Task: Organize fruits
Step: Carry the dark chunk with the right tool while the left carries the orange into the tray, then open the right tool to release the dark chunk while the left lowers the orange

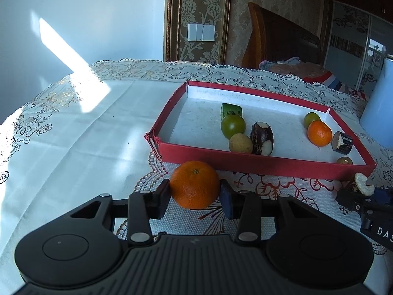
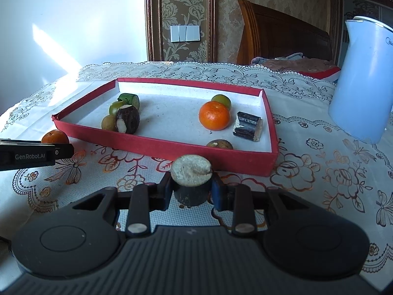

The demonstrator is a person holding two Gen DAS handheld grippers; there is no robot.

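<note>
**Two fruits held at the front of the red tray**

Bedroom walls with patterned paper and a wooden headboard stand behind the counter (image 1: 73, 127), which carries a lace cloth with sun on its left part.

At the left, the left tongs (image 1: 195, 191) pinch an orange (image 1: 195, 184) at its two sides, just in front of the red tray (image 1: 245, 166) and near its left corner. I judge the orange as light and a little soft; the round, smooth skin can roll out, so a hold across the widest part, as now, is good, with gentle pressure.

In the tray lie already, from left to right, a green piece, a green round fruit, a pale one, a dark cut piece, then another green fruit, a small orange (image 2: 214, 115) and more dark pieces.

At the right, the right tongs (image 2: 191, 191) pinch a dark cut stub (image 2: 191, 182) with a pale top, upright, just before the front wall of the tray. It looks stiff and firm; the hold on its dark sides seems safe. A pale blue kettle (image 2: 361, 86) stands far right.
</note>
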